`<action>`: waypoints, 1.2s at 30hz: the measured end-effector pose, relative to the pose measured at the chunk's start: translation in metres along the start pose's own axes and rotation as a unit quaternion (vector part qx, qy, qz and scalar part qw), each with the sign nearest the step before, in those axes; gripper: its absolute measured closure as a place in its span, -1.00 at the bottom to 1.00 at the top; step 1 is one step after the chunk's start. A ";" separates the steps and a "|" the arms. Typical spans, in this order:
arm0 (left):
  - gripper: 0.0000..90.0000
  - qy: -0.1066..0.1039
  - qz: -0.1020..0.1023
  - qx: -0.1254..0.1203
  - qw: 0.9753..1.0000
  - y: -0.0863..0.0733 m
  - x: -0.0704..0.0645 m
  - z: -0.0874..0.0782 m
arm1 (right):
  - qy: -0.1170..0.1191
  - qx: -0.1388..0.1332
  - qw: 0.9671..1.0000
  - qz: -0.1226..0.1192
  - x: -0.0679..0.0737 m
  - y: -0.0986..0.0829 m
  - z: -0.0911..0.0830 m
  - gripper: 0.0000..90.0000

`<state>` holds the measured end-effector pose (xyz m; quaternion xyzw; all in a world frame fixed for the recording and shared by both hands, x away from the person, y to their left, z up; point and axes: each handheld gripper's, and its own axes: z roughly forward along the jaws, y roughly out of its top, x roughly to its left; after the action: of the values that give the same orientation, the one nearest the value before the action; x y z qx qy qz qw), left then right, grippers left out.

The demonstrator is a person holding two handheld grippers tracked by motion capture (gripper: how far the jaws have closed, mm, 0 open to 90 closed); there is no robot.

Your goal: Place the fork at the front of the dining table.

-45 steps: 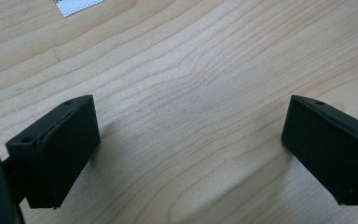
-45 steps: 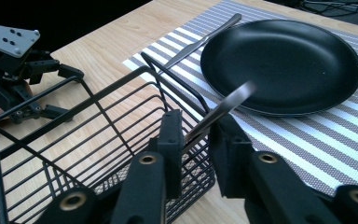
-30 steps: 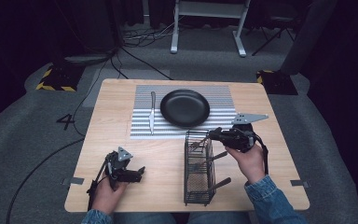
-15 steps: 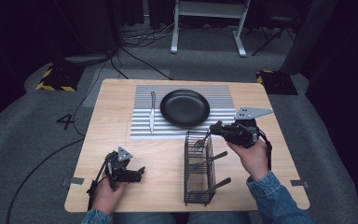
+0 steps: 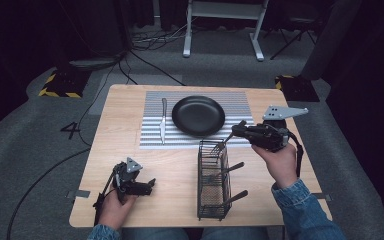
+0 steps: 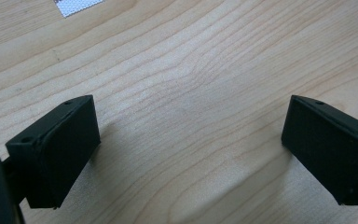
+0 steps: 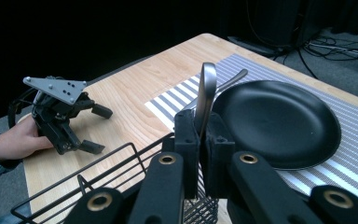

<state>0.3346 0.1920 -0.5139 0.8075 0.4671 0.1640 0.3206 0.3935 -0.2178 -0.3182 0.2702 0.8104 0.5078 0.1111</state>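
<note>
Dark studio floor and trailing cables are surrounding a pale wooden table [image 5: 130, 120], where a striped placemat [image 5: 150, 135] is carrying a black plate [image 5: 198, 115] with a knife [image 5: 163, 120] lying to its left. Compared with a second ago, the right gripper [image 5: 238, 129] is travelling up and away from the wire cutlery basket [image 5: 213, 200] toward the far side of the table, and it is bringing a utensil [image 7: 206, 98] with it: in the right gripper view the jaws are pressed tight on a metal handle that is standing upright between them, just in front of the plate's near rim (whether it is a fork or a spoon I cannot tell, since the working end is hidden below the jaws). That lift suggests the piece is now clearing the basket and is heading for a spot on the placemat beside the plate. Two dark-handled pieces are waiting in the basket. Meanwhile the left gripper [image 5: 148, 184] is resting idle near the table's front-left edge, its jaws spread wide over bare wood and gripping nothing.
</note>
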 end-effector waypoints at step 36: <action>-0.90 0.000 0.001 0.001 1.000 0.000 0.000 0.000 | -0.077 -0.037 0.996 -0.004 -0.043 0.030 -0.038 0.92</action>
<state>0.3346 0.1921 -0.5138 0.8081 0.4667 0.1639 0.3198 0.4218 -0.2604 -0.2779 0.3010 0.7810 0.5148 0.1857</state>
